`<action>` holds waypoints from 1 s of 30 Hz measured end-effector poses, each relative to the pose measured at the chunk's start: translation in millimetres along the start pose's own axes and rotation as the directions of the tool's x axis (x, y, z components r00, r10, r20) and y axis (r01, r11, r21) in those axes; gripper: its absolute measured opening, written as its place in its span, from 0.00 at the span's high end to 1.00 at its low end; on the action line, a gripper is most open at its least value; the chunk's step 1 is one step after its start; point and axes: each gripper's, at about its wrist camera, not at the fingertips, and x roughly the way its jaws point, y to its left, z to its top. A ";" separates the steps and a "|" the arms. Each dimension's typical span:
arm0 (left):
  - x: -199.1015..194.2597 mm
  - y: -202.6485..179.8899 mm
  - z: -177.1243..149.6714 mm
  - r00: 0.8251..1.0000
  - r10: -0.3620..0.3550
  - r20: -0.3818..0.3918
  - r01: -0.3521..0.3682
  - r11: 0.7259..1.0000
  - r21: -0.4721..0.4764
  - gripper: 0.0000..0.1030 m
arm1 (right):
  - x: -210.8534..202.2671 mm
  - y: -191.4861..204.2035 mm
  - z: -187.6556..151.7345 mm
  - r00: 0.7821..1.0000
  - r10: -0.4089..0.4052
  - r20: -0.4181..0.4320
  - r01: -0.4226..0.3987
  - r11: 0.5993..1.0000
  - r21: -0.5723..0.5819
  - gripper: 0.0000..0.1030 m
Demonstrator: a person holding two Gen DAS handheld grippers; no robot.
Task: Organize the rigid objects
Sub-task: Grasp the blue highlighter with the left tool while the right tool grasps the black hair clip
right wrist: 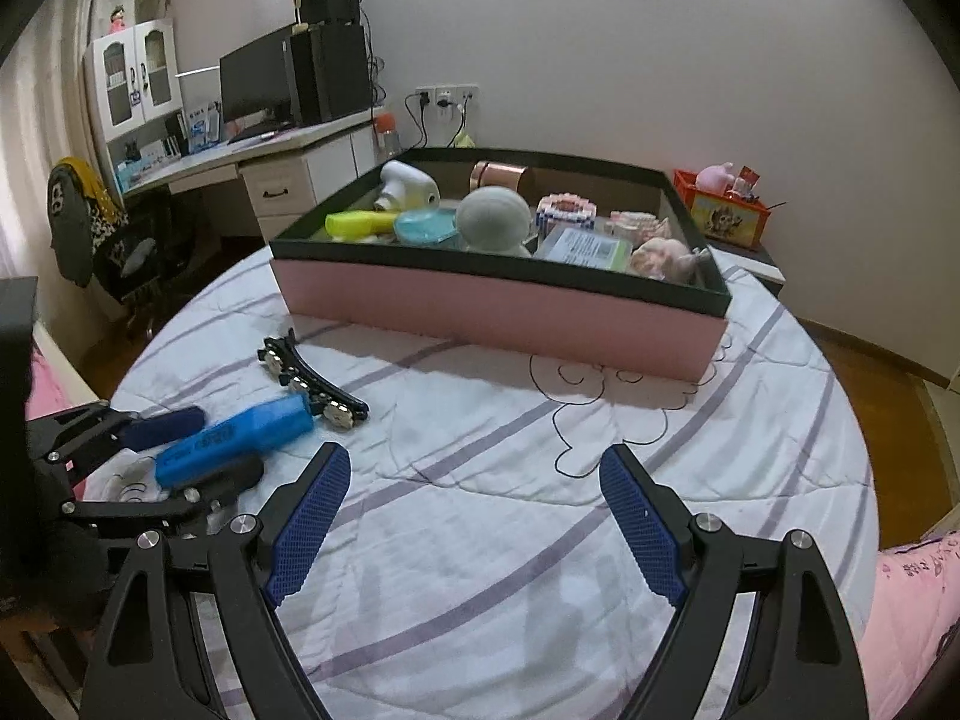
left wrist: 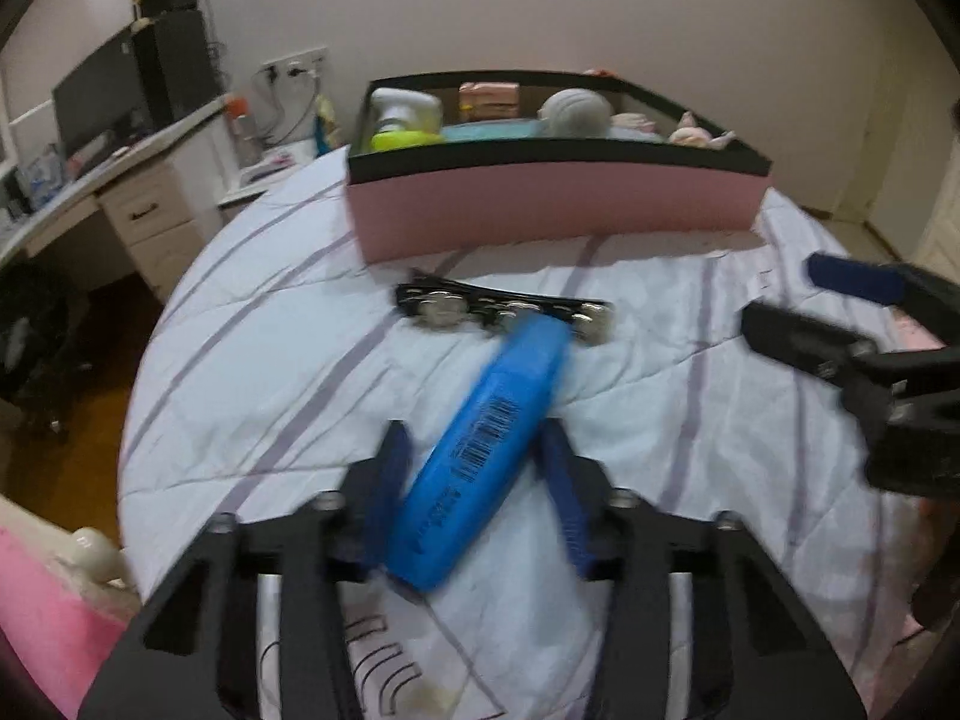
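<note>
A blue plastic container [left wrist: 516,372] with a barcode lies tilted on the striped bedsheet [left wrist: 660,420]. My left gripper [left wrist: 474,429] is shut on its near half, one blue pad pressed on each side. In the right wrist view the same container [right wrist: 270,420] sits between the left gripper's [right wrist: 231,444] fingers. Just beyond its far end lies a black bar with metal jingles [left wrist: 444,303] [right wrist: 312,381]. My right gripper [right wrist: 474,468] hangs open and empty over bare sheet, to the right of the container; the left wrist view shows this gripper [left wrist: 780,294] at the right edge.
A pink box with a black rim [right wrist: 480,306] [left wrist: 540,210] stands behind the jingle bar and holds several toys and bottles. A desk with a monitor [right wrist: 270,84] and a chair [right wrist: 120,240] are left of the bed. An orange toy box [right wrist: 726,210] sits at the back right.
</note>
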 end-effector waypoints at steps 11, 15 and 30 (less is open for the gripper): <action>-17.3 38.1 -6.3 0.993 0.113 0.027 -0.109 0.987 -0.119 0.75 | 41.5 37.2 17.0 0.994 0.076 -0.076 -0.086 0.987 -0.135 0.16; -13.9 50.6 -7.8 0.991 0.135 0.005 -0.133 0.981 -0.139 0.75 | 60.1 58.9 32.0 0.991 0.098 -0.090 -0.113 0.977 -0.181 0.16; -7.5 47.3 -3.5 0.993 0.115 0.001 -0.114 0.986 -0.122 0.75 | 72.2 75.5 35.3 0.977 0.154 -0.150 -0.188 0.951 -0.244 0.79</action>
